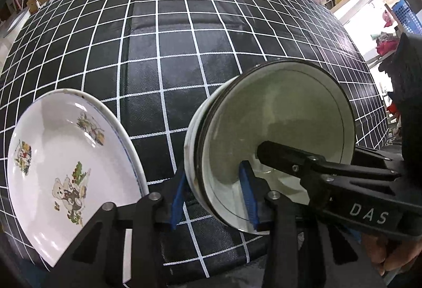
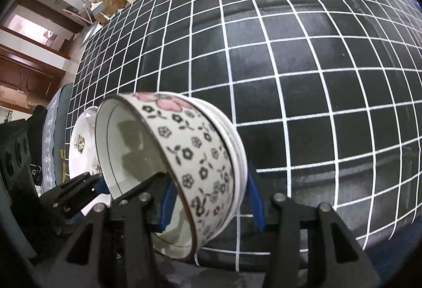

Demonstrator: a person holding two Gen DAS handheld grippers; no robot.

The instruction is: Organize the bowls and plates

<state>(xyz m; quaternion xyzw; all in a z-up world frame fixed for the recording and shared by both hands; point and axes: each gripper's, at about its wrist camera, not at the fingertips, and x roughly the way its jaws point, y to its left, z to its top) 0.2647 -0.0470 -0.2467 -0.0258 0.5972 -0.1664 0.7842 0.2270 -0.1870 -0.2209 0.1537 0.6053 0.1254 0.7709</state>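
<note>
Black gridded cloth covers the counter point(image 1: 184, 50), wide and bare beyond the bowl point(image 1: 277, 135). Left of the bowl, plates point(image 1: 66, 169) overhang the near edge. Left hand-held gripper point(image 1: 213, 198) pinches the tilted bowl's wall; right hand-held gripper point(image 2: 211, 206) clamps its wall too.

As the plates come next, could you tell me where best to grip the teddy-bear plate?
Probably its rim, at the edge facing the bowl, coming in low from that side: the teddy-bear plate lies flat on a second plate, so only the thin raised rim fits between two fingers.
</note>
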